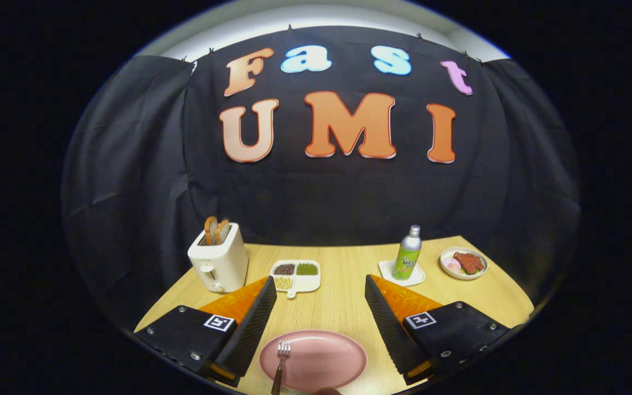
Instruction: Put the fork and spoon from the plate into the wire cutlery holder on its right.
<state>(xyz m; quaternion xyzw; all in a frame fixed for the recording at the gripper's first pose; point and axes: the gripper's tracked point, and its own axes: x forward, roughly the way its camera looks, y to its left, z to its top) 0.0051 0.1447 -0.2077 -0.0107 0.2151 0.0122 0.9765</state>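
Nearest to me, low between my fingers, sits the pink plate (pixel 327 356) on the wooden table (pixel 343 307), and the fork (pixel 281 362) lies on the plate's left part, tines pointing away from me, handle running back under my view. A dark rounded bit peeks in at the plate's near rim; it may be the spoon, but I cannot tell. My claw (pixel 320 293) hangs above the plate with its fingers spread wide apart, gripping nothing.

Beyond the fingertips I see a small divided dish (pixel 295 275) of grains, a white toaster (pixel 218 263) with bread in its slots off to the left, a green bottle (pixel 408 253) standing on a little white tray (pixel 401 272), and a bowl (pixel 463 263) of food further right. I cannot make out the wire cutlery holder from here.

I judge this to be the very start: nothing picked up yet. My next move calls for dropping down and shifting left so the fork's handle lies between both fingers, then closing on that thin, flat metal squarely, since it could slip or skid across the plate.
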